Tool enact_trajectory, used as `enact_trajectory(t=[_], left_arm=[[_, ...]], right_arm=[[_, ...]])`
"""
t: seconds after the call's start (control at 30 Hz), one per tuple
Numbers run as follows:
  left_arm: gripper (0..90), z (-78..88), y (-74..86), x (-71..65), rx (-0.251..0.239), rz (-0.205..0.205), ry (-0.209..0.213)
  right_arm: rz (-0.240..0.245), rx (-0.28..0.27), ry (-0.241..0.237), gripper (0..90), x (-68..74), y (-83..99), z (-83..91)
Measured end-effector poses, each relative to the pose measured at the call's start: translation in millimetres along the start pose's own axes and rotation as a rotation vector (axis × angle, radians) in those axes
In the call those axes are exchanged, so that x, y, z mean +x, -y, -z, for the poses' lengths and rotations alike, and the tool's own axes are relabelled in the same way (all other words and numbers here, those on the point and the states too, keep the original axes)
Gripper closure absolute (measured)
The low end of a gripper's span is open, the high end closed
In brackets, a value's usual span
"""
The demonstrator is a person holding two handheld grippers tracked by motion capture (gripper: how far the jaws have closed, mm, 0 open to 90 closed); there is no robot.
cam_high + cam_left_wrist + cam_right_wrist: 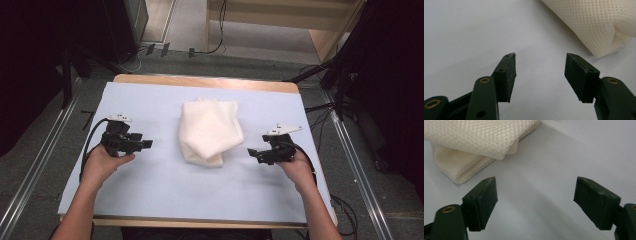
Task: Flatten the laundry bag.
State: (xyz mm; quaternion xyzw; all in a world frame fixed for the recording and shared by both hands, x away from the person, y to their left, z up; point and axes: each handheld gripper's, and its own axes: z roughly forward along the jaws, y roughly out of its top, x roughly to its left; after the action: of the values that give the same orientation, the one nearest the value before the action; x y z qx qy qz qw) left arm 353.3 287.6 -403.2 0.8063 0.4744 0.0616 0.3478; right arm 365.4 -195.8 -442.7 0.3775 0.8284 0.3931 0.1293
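Cream waffle-weave cloth (210,131), folded into a thick bundle, lay on the table (150,190) between the two tongs, touching neither. Seen from the high view, its long axis ran from the table's far edge toward the person, leaning a little so that the near end pointed toward the left tongs' side. The far end was broad and rounded; the near end was narrower, with a lower folded layer sticking out beneath the upper one.

Left tongs (148,144) sat to the cloth's left, held in the person's left hand (102,165), tips aimed across the table toward the bundle. In the left gripper view these tongs (540,63) stood wide apart with nothing but bare table between them, and the cloth (599,25) lay ahead and off to the right, its folded corner well clear of the right-hand jaw.

Right tongs (251,152) sat to the cloth's right, held in the right hand (298,167), tips aimed back toward the bundle. In the right gripper view they (535,188) also stood wide apart and empty, with the cloth (474,142) ahead and to the left, its stacked layers ending just beyond the left-hand jaw without touching it.
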Motion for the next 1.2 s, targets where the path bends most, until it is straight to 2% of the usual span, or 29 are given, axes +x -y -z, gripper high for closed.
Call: enact_trajectory(t=[0.07,0.13,0.17,0.23,0.37,0.43,0.5,0.6,0.73,0.83,0.9,1.03,1.2], left_arm=[[46.9,-0.7,0.1,-0.3,0.011,0.012,0.025],[47.3,-1.6,1.7,-1.5,-0.001,-0.01,0.029],[47.1,-1.8,2.3,-2.1,-0.005,-0.033,0.023],[48.8,-3.1,2.7,-2.2,-0.01,-0.049,0.029],[51.1,-7.8,1.1,-0.7,-0.011,-0.031,0.065],[50.1,-11.1,0.3,-0.9,0.003,-0.017,0.061],[50.0,-12.3,-0.2,-1.1,0.011,-0.04,0.049],[48.9,-12.3,-0.4,0.3,0.005,-0.023,0.057],[46.6,-12.0,-1.1,0.6,-0.005,-0.023,0.055],[43.5,-12.1,-2.4,0.6,-0.006,-0.015,0.05],[39.7,-12.5,-3.3,1.5,0.002,-0.009,0.048],[39.2,-13.3,-3.7,2.4,0.014,-0.022,0.051],[37.1,-12.0,-4.8,2.8,0.0,-0.018,0.058]], right_arm=[[-0.018,-0.002,0.0,16.2,0.5,0.7,-0.9],[-0.058,0.002,0.005,16.5,0.4,0.9,-3.2],[-0.059,0.004,0.0,16.2,0.7,1.3,-3.8],[-0.06,0.008,0.004,14.2,2.5,1.9,-5.5],[-0.076,0.015,0.046,14.1,3.8,2.3,-7.9],[-0.086,0.007,0.034,13.9,3.4,3.0,-6.8],[-0.092,-0.004,0.006,13.7,3.9,3.2,-4.3],[-0.093,-0.022,0.01,14.2,4.1,2.6,-1.1],[-0.108,-0.049,0.006,18.2,5.4,2.7,3.8],[-0.1,-0.063,0.007,21.6,6.9,3.2,4.9],[-0.096,-0.057,0.004,22.2,8.0,4.2,4.6],[-0.097,-0.046,-0.001,25.5,8.8,5.5,4.9],[-0.1,-0.045,-0.024,32.9,11.6,4.5,7.3]])
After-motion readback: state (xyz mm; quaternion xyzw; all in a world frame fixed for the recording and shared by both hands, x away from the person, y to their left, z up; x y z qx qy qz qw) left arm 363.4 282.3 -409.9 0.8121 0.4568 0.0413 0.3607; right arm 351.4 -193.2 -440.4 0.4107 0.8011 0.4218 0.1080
